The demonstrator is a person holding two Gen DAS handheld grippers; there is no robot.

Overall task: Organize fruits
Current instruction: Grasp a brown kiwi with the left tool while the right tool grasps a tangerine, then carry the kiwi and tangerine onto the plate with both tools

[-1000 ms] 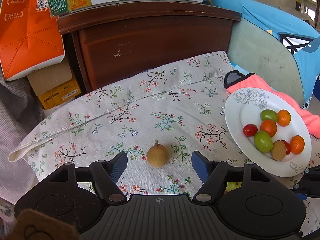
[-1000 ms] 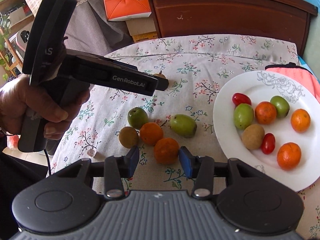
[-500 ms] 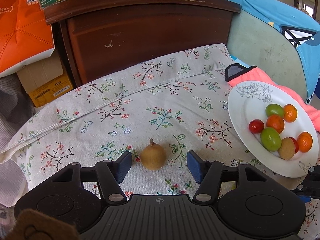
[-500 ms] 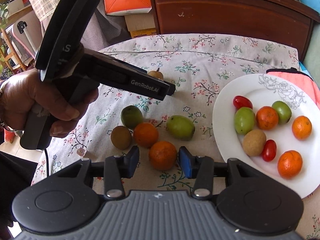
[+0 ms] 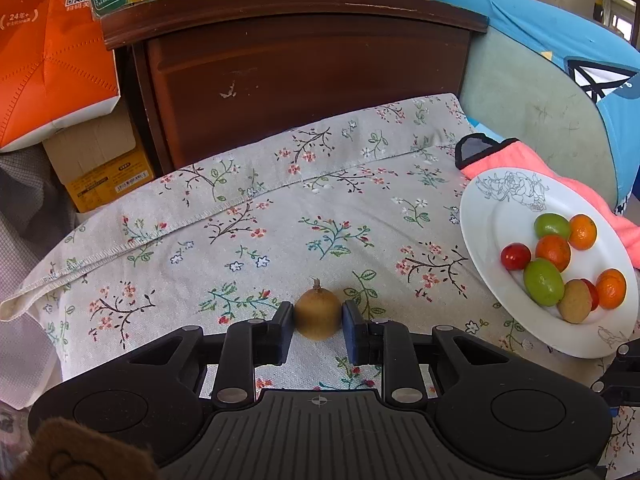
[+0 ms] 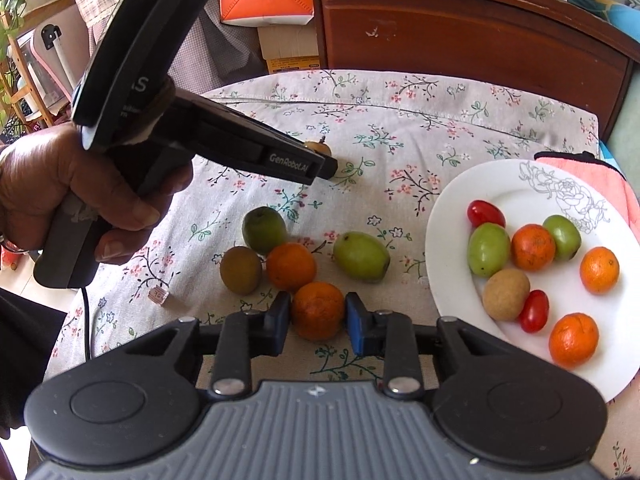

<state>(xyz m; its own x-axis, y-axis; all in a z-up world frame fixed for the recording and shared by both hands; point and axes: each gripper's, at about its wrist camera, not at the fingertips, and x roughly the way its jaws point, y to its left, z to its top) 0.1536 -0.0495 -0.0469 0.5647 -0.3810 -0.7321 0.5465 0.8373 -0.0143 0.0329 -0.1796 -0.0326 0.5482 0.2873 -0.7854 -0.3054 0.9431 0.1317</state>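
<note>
A small brown fruit with a stem (image 5: 318,312) lies on the flowered cloth (image 5: 248,232). My left gripper (image 5: 318,318) is closing, and both pads touch the fruit's sides. In the right wrist view my right gripper (image 6: 317,316) is closing too, its pads pressed on an orange (image 6: 317,311). Just beyond it lie another orange (image 6: 291,266), two green fruits (image 6: 264,230) (image 6: 361,256) and a brown one (image 6: 241,270). The left gripper (image 6: 320,160) reaches in from the left, held by a hand (image 6: 60,184). A white plate (image 6: 448,272) (image 5: 500,208) on the right holds several fruits.
A dark wooden headboard (image 5: 304,92) rises behind the cloth, with an orange bag (image 5: 52,60) and a cardboard box (image 5: 100,172) to its left. A pink cloth (image 5: 520,156) lies under the plate's far side, beside a blue-green cushion (image 5: 540,92). A small clear object (image 6: 159,295) sits near the cloth's left edge.
Both pairs of jaws have drawn together: the left onto the brown fruit, the right onto the orange, which now sits between its pads. The left gripper crept forward slightly.
</note>
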